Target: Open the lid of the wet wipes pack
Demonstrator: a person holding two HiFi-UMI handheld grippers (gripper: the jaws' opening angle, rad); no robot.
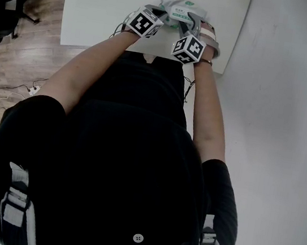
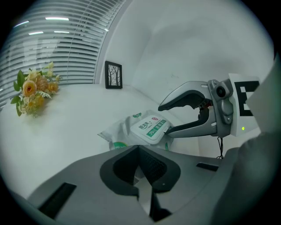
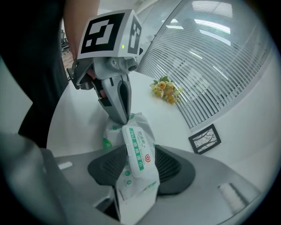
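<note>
The wet wipes pack (image 1: pixel 179 7) is white and green with a white flip lid (image 3: pixel 137 149), which lies flat and closed. It is held just above the white table (image 1: pixel 103 3) between both grippers. My left gripper (image 2: pixel 142 176) is shut on the thin sealed end of the pack (image 2: pixel 145 129); in the right gripper view its fingertips (image 3: pixel 122 117) pinch that far end. My right gripper (image 3: pixel 138 165) is closed across the other end, a pad pressing on each side near the lid. From the left gripper view, the right gripper (image 2: pixel 164 118) straddles the pack's lid end.
A bunch of yellow flowers (image 2: pixel 33 90) and a small framed picture (image 2: pixel 113 75) stand farther back on the table by the window blinds. The table's near edge lies just under my wrists. A wooden floor (image 1: pixel 13 64) and a dark chair (image 1: pixel 5 5) are at the left.
</note>
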